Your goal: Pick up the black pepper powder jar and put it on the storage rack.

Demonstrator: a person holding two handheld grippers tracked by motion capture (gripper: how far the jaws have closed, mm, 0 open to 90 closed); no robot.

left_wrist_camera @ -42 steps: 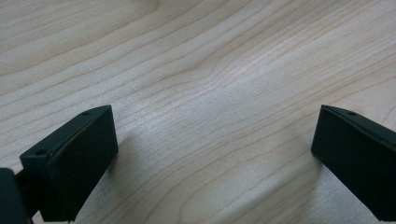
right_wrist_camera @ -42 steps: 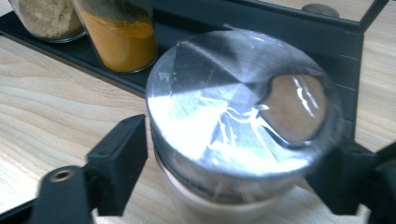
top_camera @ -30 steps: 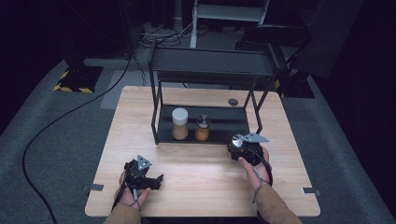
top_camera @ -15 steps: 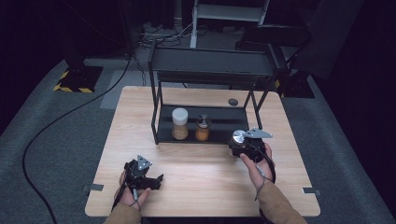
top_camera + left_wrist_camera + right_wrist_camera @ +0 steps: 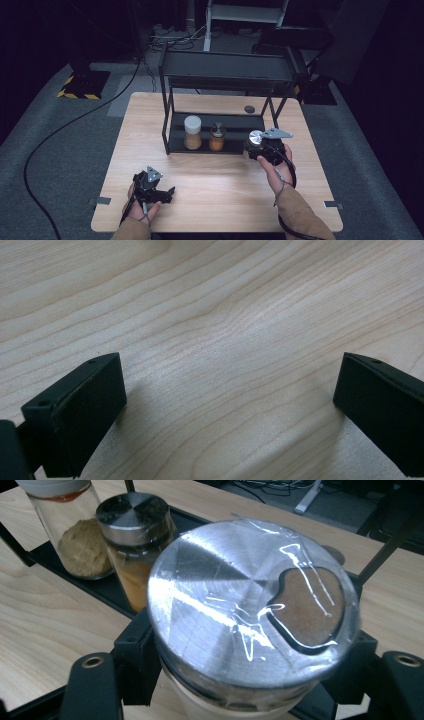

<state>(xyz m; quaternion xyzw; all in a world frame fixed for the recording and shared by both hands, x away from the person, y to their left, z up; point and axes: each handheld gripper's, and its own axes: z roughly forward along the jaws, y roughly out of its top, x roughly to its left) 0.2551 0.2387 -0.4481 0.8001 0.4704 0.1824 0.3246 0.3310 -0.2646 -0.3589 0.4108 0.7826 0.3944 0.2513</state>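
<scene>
Dark floor and cables surround a pale wooden table (image 5: 220, 200) that carries a black two-tier rack (image 5: 225, 85). At about three o'clock on the table, just right of the rack's lower shelf, the right gripper (image 5: 262, 147) holds a spice jar (image 5: 250, 615): clear glass, a brushed-metal lid with a shaker opening showing brown powder, all under a film of plastic wrap. Its fingers (image 5: 135, 660) are closed against the jar's sides below the lid. The right hand (image 5: 277, 167) reaches forward, forearm coming from five o'clock. On the shelf stand a white-capped jar (image 5: 192, 132) and a metal-lidded jar (image 5: 217, 137), side by side. At seven o'clock the left gripper (image 5: 152, 187) rests low over bare wood, fingers (image 5: 75, 415) spread wide, holding nothing.
</scene>
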